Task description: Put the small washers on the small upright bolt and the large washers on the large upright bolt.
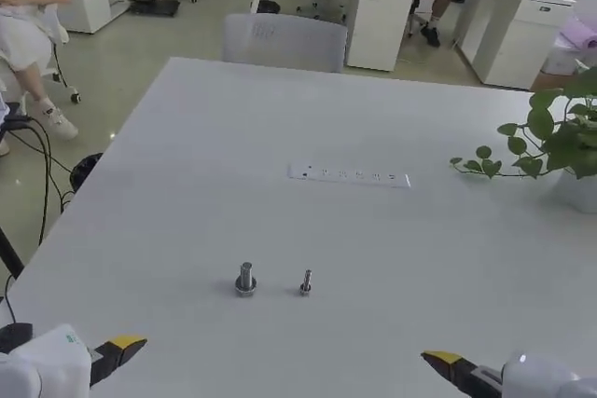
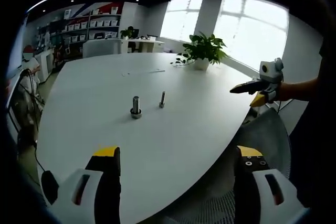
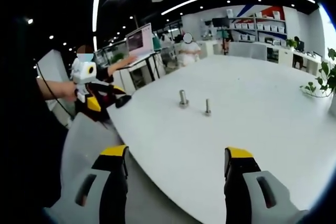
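Note:
Two bolts stand upright near the front of the white table (image 1: 280, 137). The large bolt (image 1: 245, 280) (image 2: 136, 106) (image 3: 183, 98) has washers at its base; the small bolt (image 1: 306, 283) (image 2: 162, 99) (image 3: 208, 107) stands just to its right. My left gripper (image 2: 177, 167) (image 1: 131, 347) is open and holds nothing, hanging off the table's near edge at the lower left. My right gripper (image 3: 176, 163) (image 1: 438, 361) is open too, at the lower right, also back from the bolts. The right gripper (image 2: 247, 88) appears in the left gripper view, the left gripper (image 3: 113, 100) in the right one.
A power strip (image 1: 348, 175) lies flush in the table's middle. A potted plant (image 1: 550, 142) stands at the right edge. A grey chair (image 1: 284, 41) sits at the far side. Cables (image 1: 42, 174) trail on the floor to the left, where a person (image 1: 28, 16) sits.

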A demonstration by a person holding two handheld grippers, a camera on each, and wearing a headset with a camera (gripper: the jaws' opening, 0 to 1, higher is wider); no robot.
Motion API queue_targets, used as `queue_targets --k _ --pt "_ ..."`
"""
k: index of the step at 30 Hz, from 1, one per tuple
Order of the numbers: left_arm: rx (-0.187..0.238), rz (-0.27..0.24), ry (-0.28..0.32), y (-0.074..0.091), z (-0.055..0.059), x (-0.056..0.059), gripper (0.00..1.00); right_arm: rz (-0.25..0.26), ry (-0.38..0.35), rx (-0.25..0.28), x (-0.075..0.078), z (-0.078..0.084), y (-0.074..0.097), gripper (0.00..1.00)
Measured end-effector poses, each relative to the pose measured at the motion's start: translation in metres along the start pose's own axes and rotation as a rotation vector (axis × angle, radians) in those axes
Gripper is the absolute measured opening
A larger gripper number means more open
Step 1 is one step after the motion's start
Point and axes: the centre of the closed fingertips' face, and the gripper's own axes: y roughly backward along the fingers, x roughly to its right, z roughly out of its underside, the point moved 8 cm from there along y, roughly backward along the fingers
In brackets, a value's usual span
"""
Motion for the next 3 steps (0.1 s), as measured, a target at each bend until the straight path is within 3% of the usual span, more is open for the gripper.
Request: queue_targets --k 3 --pt "-0.012 -0.009 -0.007 0.0016 0.0017 -0.0021 0.9 0.004 0.014 -0.013 0.0006 0.0012 0.0004 0.76"
